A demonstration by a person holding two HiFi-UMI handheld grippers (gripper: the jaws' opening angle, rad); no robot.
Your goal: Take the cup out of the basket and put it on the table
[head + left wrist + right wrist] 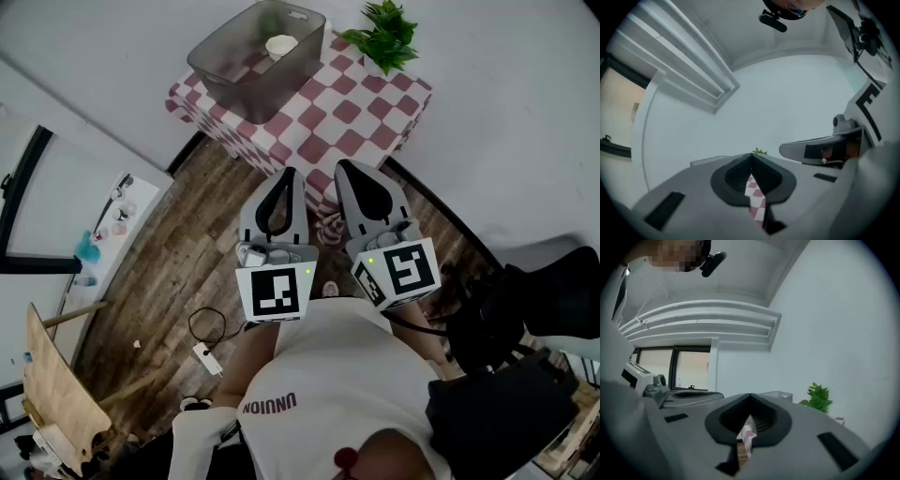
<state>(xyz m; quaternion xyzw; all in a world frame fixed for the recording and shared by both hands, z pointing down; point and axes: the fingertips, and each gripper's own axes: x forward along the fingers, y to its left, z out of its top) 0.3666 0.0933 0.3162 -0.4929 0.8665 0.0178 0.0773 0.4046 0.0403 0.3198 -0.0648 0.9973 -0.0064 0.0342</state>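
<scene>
Head camera: I look steeply down from high up, with the left gripper (288,178) and right gripper (345,169) close below and the checkered table (375,122) farther off at the top.

Left gripper camera: I look along its jaws, tilted slightly up, mostly at wall and ceiling.

Right gripper camera: level along its jaws, toward wall and window.

Shared by all three: the plant (384,37) and the table's cloth. Each gripper view catches the other gripper at its edge.
</scene>
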